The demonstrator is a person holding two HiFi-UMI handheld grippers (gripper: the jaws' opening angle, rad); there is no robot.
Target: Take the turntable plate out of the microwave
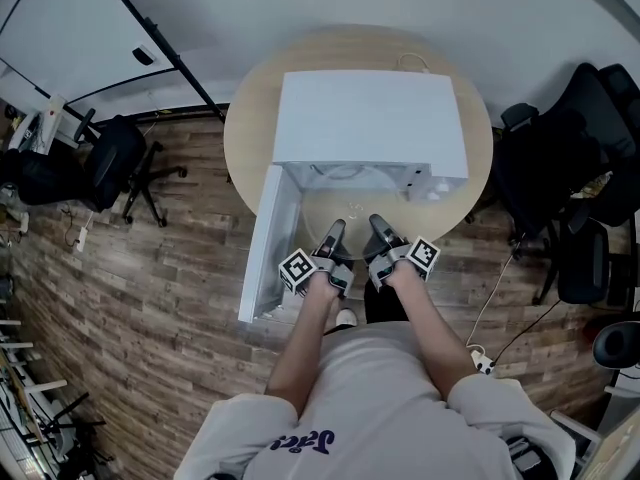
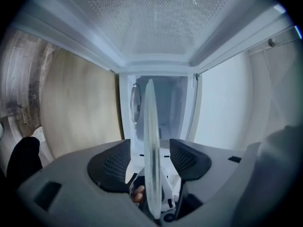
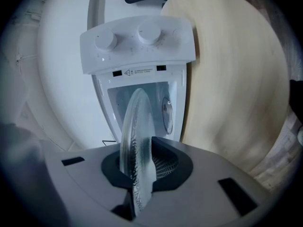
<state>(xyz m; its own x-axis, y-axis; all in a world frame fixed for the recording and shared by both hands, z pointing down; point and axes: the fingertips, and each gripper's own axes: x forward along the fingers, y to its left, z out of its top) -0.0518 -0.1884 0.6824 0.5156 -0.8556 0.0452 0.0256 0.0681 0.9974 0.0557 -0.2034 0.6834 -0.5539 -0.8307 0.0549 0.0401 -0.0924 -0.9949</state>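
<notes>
Turntable plate [image 3: 136, 122]: at the open front of the microwave [image 1: 370, 118], nearest the person.
Left gripper [image 2: 149, 161]: jaws wide apart, plate rim between them, pads clear of it.
Right gripper [image 3: 142, 167]: clamped on the plate rim.

The microwave [image 1: 370, 118] is showing plain white on a pale wood-grain worktop [image 1: 250, 138], above a floor [image 1: 150, 298] running in brown planks. The plate [image 3: 135, 126] is looking clear with a pebbled texture. The left hand-held gripper [image 2: 150, 151] and right hand-held gripper [image 3: 142, 161] are showing grey with black dotted pads [image 2: 111, 167].
</notes>
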